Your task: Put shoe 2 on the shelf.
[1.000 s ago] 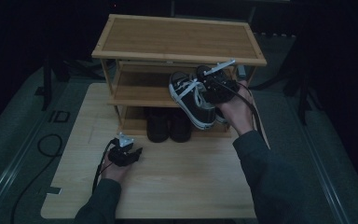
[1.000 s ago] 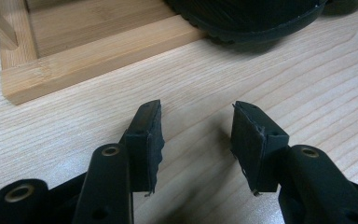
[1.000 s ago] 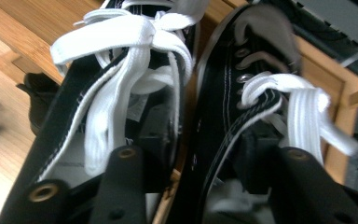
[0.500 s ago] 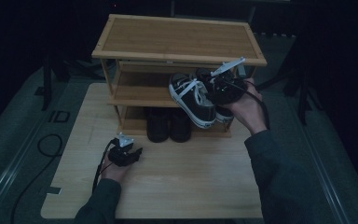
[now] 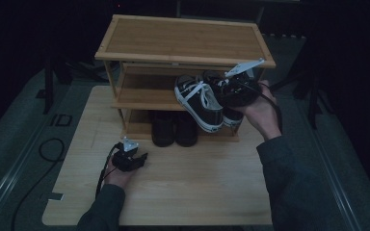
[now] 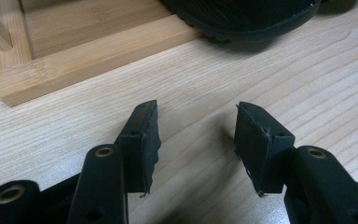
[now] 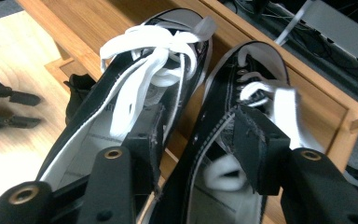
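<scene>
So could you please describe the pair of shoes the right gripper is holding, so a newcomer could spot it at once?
Find the wooden shoe rack on the table. At its middle shelf, the right gripper pinches two black sneakers together. Unlike the all-black pair below, they have white laces and soles.

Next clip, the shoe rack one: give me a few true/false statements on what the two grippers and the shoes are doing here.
1. The right gripper grips two black-and-white sneakers together, one finger inside each. True.
2. The left gripper holds a black shoe. False: its fingers stand open over the bare table.
3. A pair of dark shoes stands on the rack's bottom shelf. True.
4. The sneakers rest on the top of the rack. False: they are held at the front of the middle shelf; the top is bare.
</scene>
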### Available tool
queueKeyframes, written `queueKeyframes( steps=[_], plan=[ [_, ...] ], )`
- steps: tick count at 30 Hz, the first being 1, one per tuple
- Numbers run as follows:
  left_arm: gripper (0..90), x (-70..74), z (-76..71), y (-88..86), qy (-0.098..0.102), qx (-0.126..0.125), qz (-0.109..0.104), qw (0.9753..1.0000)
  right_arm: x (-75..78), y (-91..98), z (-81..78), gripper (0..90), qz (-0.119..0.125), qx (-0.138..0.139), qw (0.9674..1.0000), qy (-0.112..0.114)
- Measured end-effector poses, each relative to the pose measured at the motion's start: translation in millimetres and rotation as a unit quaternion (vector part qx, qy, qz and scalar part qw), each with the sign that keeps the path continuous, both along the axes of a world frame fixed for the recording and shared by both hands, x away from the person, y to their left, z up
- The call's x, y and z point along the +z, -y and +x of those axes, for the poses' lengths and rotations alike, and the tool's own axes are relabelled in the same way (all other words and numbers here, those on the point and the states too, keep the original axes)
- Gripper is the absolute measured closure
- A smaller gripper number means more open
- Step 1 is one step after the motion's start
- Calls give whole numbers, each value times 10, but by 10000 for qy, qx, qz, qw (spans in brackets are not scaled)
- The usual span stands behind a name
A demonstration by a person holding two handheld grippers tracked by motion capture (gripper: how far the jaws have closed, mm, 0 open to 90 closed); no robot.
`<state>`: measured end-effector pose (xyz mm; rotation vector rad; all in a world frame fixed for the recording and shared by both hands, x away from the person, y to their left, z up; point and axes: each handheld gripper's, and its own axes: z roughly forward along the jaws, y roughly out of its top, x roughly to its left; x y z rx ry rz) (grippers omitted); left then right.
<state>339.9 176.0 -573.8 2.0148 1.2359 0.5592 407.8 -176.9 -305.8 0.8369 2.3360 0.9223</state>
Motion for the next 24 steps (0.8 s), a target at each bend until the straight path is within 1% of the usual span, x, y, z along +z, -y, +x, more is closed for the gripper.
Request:
queueKeyframes(
  steps=[3,6,7,9,10,12,14,15,16,18,20,22,24],
  plan=[
    [501,1,4,-9,-17,5,-53,10000,8,25,-7,580,-1,112,9999,-61],
    [513,1,11,-29,-44,48,-172,9998,14,33,-26,642,-20,226,9997,-18],
    [523,3,13,-33,-51,56,-175,9998,18,32,-36,682,-2,268,9996,2],
    [539,7,13,-31,-51,129,-129,9998,24,21,-64,747,-62,375,9992,101],
    [550,9,16,-32,-51,164,-138,9998,25,17,-74,769,-54,419,9991,102],
    [562,24,21,-38,-124,196,-156,9996,28,20,-88,808,-77,494,9987,113],
    [563,49,24,-36,-165,183,-126,9996,28,29,-97,833,-118,522,9985,136],
    [566,71,26,-35,-214,156,-113,9996,32,35,-101,846,-101,543,9984,141],
    [570,95,32,-30,-257,140,-135,9995,35,42,-106,864,-61,590,9982,114],
    [571,163,46,-20,-323,58,-174,9993,44,58,-120,893,-21,640,9979,133],
    [582,237,55,4,-285,1,-237,9993,45,67,-134,896,14,689,9976,112],
    [598,321,66,22,-275,-134,-245,9992,40,76,-146,896,-3,723,9973,119],
    [625,402,70,53,-208,-213,-266,9992,40,93,-162,896,34,746,9972,99]
  ],
)
